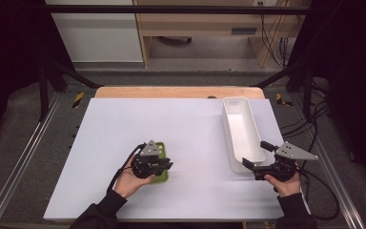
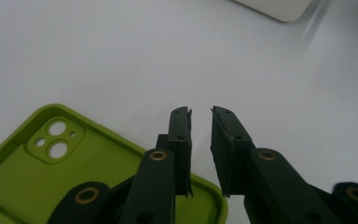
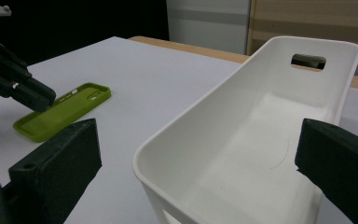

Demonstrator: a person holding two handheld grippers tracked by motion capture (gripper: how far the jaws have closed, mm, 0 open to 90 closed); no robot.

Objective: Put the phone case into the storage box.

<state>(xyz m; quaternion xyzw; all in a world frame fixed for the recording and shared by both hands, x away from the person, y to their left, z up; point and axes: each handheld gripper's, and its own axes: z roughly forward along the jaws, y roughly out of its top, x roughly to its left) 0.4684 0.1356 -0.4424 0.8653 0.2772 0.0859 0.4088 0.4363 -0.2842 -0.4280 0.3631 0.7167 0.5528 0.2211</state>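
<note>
- Phone case, lime green, lies flat and hollow side up on the near-left part of the white bench, camera cut-out at its far end.
- Judge it light and rubbery: a thin shell that will likely flex and sag if you lift it by one end, but nothing fragile about it.
- Its raised side wall is the only thing to pinch, since the flat back sits flush on the bench. Take that rim near the middle of a long side, one jaw inside the hollow and one outside, so it hangs level.
- Your left gripper is right over the case's near corner; its jaws stand narrowed to a slim gap, one inside the rim, one beyond it. I can't tell whether the pads already press on the wall; treat the grip as unproven.
- Soft silicone tends to cling rather than slip, so a light squeeze should do; a hard one would only buckle the wall.
- White bin stands well apart on the right, empty.
- Your right gripper waits at its near end, jaws spread wide on either side of the bin's end, pressing on nothing.
</note>
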